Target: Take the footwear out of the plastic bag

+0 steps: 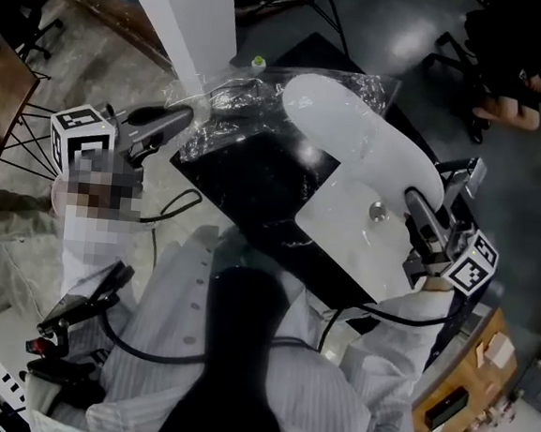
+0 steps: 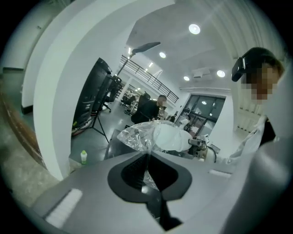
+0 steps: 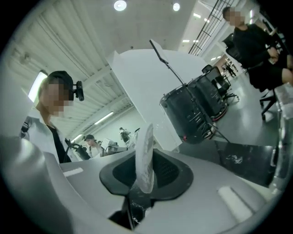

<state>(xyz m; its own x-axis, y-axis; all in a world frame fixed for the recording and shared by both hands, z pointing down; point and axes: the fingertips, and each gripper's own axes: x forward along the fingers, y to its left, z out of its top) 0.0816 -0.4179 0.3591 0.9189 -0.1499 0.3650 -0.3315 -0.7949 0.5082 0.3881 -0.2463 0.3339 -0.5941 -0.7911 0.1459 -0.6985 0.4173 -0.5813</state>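
While left hand-held gripper (image 1: pixel 187 115) pinches the plastic bag (image 1: pixel 232 99), right hand-held gripper (image 1: pixel 413 198) clamps footwear (image 1: pixel 356 147).

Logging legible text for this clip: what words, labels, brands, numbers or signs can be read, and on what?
No words or numbers are readable in any view.
Left marker cube, right marker cube: black-and-white square patterns, no letters.
Small bottle: label too small to read.
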